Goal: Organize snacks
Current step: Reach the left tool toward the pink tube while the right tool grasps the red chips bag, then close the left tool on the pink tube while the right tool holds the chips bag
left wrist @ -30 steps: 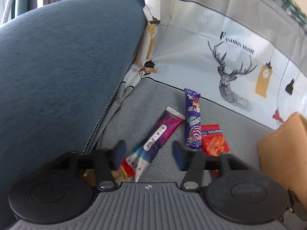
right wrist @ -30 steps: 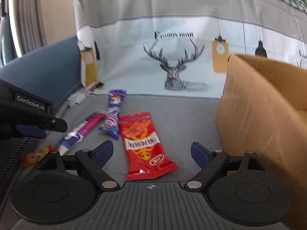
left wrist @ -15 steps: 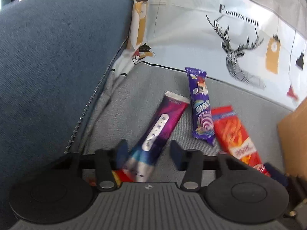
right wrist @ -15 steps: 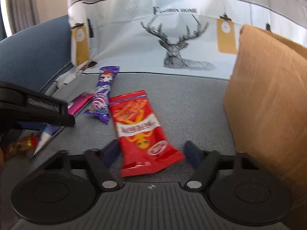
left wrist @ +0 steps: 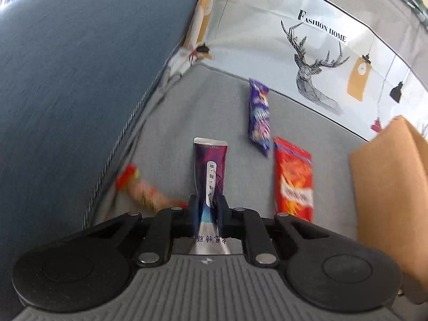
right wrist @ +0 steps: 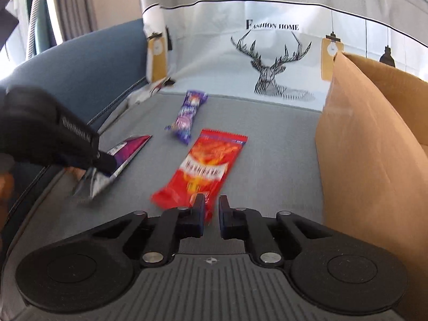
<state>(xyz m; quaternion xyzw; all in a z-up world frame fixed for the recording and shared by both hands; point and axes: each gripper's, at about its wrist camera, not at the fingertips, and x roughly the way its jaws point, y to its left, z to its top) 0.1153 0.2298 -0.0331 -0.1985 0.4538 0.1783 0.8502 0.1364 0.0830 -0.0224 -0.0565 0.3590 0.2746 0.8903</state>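
My left gripper is shut on a long purple-and-silver snack stick, lifted at its near end; it also shows in the right wrist view. My right gripper is shut on the near corner of a red snack packet, also visible in the left wrist view. A purple candy packet lies further back on the grey seat. A small red-and-yellow wrapped snack lies left, near the sofa arm.
A brown cardboard box stands at the right. The blue sofa arm rises on the left. A printed deer cloth covers the backrest behind the grey seat cushion.
Both grippers have closed: the left on the purple-and-silver stick, the right on the red packet's corner. The stick has swung straight and the small wrapped snack now shows beside it.
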